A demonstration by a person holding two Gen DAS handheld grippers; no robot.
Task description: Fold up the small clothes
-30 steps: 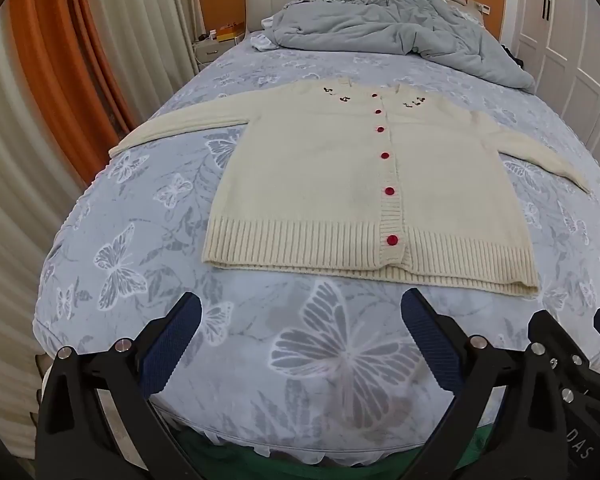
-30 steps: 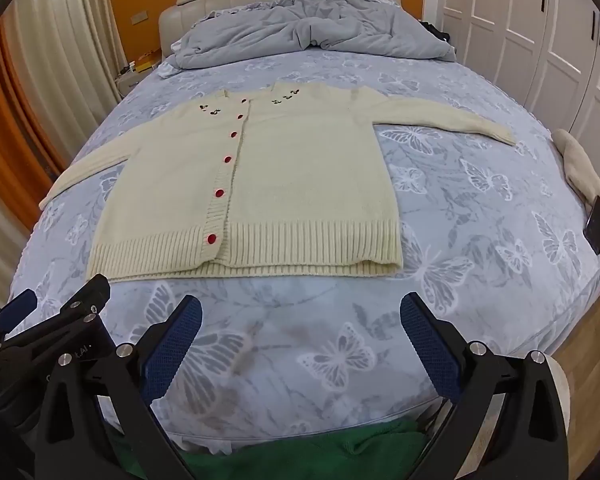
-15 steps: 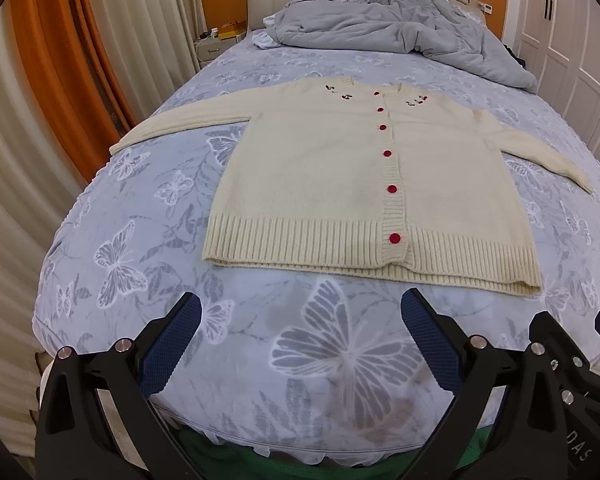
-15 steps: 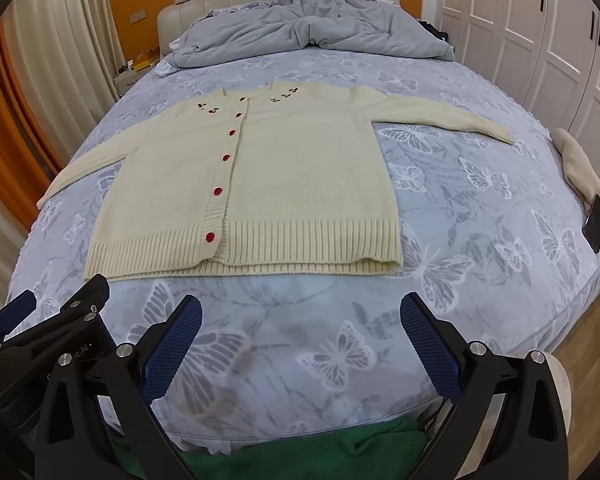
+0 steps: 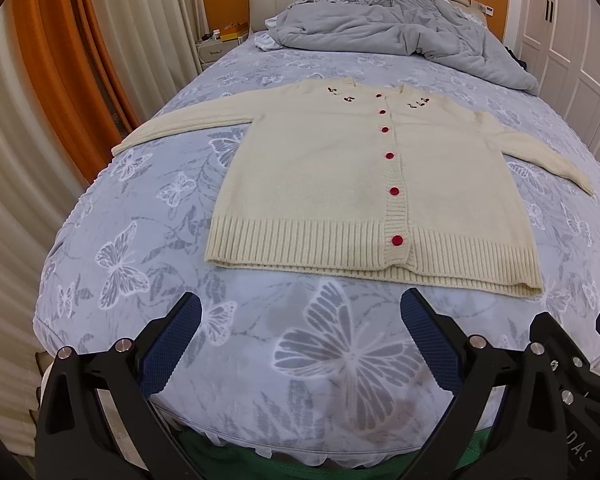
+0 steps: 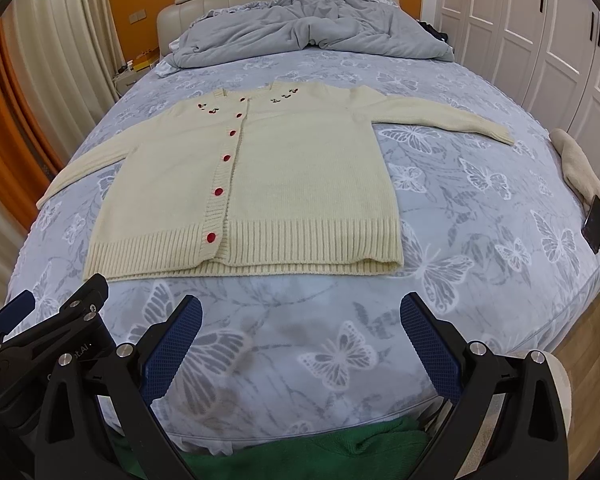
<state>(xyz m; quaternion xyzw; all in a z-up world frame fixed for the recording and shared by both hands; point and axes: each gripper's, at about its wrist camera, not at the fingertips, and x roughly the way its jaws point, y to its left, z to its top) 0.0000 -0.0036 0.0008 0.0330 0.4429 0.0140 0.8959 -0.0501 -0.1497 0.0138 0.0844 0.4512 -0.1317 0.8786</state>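
Note:
A cream knit cardigan (image 5: 340, 184) with red buttons lies flat and buttoned on the butterfly-print bed, both sleeves spread out to the sides; it also shows in the right wrist view (image 6: 260, 184). My left gripper (image 5: 300, 340) is open and empty, held over the foot of the bed, short of the cardigan's ribbed hem. My right gripper (image 6: 300, 340) is open and empty, also short of the hem. The left gripper's body shows at the lower left of the right wrist view.
A crumpled grey duvet (image 5: 400, 36) lies at the head of the bed. A cream cloth (image 6: 580, 168) and a dark phone (image 6: 596, 224) rest at the bed's right edge. Curtains hang on the left, white wardrobes (image 6: 540, 32) stand on the right. Green fabric (image 6: 340, 448) lies below the foot.
Both grippers have shifted slightly; the cardigan sits a touch lower and nearer in both views. Nothing was taken hold of.

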